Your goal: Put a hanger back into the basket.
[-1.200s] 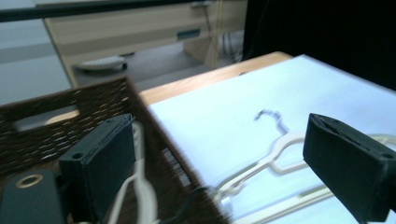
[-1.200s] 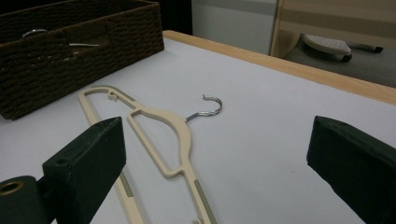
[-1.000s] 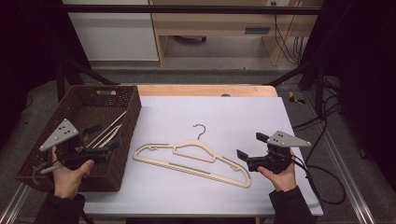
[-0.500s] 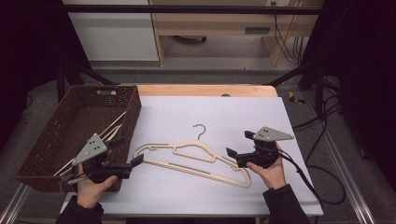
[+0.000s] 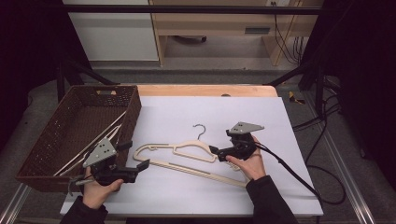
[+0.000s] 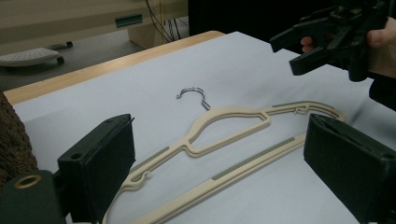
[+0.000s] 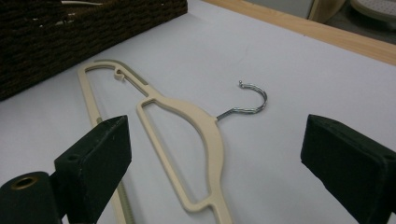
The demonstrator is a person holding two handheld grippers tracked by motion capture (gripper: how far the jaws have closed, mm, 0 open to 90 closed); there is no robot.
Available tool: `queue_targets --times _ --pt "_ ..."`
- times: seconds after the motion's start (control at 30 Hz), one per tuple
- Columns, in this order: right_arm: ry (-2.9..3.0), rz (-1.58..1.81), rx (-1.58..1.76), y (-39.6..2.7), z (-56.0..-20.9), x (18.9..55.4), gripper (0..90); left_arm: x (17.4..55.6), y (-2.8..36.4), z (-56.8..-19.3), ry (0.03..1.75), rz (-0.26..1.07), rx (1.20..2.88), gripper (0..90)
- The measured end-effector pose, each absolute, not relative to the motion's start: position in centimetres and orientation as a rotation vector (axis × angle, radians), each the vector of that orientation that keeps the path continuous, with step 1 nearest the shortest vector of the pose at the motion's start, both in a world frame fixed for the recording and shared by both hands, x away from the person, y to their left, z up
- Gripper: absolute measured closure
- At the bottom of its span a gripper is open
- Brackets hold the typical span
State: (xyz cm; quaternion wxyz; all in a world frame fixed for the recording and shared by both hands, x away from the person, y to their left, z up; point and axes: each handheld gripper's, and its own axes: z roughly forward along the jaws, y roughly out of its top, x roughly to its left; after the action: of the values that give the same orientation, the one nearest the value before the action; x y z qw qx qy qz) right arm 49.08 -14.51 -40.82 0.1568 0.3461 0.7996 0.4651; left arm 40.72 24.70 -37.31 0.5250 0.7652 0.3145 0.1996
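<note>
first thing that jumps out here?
The cream hanger lying flat mid-table on the white sheet, its metal hook pointing away from the person. Both tongs flank it with jaws open: the left tongs at its end nearest the basket, the right tongs at its far shoulder, neither gripping it. At the table's left sits a brown wicker basket with more hangers inside.

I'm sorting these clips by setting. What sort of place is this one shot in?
Probably a lab or workshop set up for recording, not a home. A dark metal frame surrounds a white-covered table, cables trail over the floor, and each hand holds an instrumented gripper, the left gripper and right gripper, beside a hanger.
</note>
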Motion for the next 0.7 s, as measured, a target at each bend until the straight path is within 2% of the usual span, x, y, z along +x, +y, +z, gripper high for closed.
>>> queue_targets --times 0.23,0.7 --pt "2.318 1.244 1.029 -12.9 -42.1 50.7 12.0 41.0 24.7 -37.6 0.762 0.497 1.851 8.3" --pt "2.425 1.122 1.084 -10.5 -44.9 53.4 36.1 41.0 24.9 -37.6 0.762 0.494 1.844 8.3"
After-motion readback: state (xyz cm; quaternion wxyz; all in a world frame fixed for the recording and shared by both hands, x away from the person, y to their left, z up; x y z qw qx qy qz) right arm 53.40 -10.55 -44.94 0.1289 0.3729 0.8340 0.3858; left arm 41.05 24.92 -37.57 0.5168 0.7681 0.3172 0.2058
